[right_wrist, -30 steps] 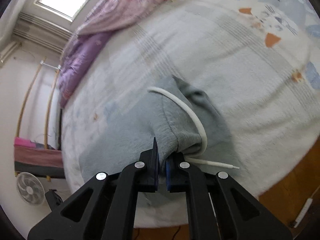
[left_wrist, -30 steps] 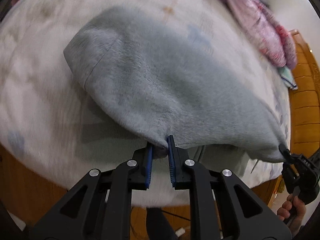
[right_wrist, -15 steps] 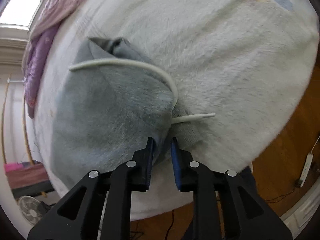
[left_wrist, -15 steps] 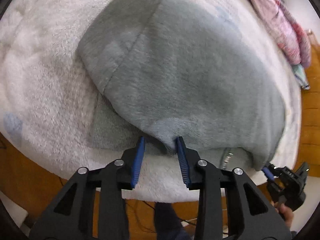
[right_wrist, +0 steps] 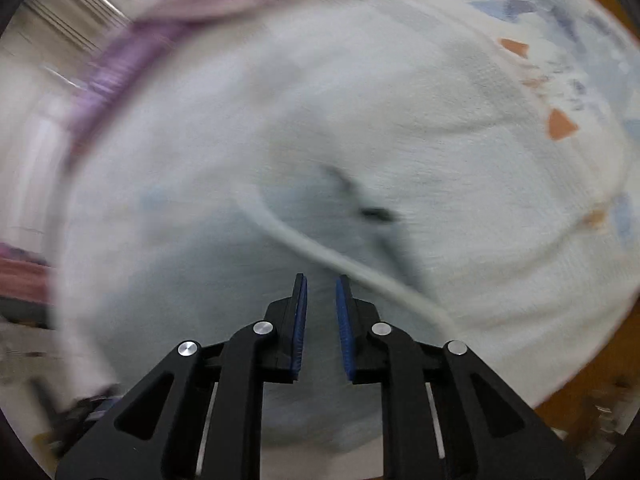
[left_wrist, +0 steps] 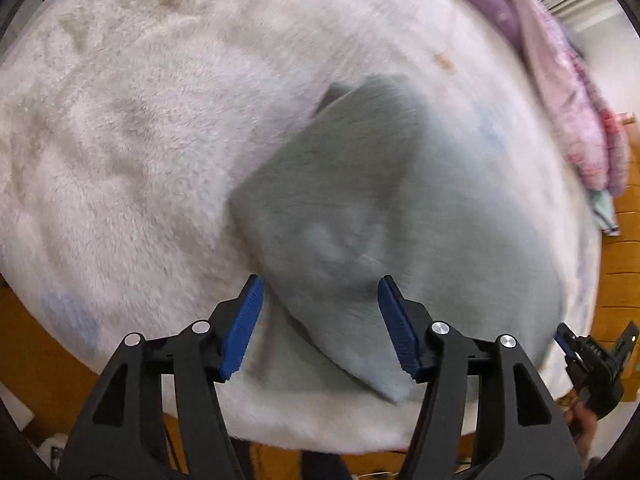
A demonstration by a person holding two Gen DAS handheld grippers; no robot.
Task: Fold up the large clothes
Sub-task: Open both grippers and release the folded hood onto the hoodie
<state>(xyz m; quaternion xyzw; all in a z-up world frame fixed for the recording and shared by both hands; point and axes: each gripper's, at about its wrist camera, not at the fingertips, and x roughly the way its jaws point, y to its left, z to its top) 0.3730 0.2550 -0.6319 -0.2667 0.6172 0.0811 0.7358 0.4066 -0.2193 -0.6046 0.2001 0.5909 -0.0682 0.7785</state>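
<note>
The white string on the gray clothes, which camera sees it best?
The right wrist view. There the white string curves across the gray clothes just past the right tool, though blurred. The left wrist view shows the gray clothes but no string.

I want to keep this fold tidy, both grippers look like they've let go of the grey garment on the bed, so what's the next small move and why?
Probably bring the left gripper down onto the grey garment's near corner and regrip it for the next fold. Its jaws stand wide open with nothing between them, the garment lies folded over itself on the white blanket, and the right gripper is slightly open and holds nothing, its white drawstring trailing loose.
</note>
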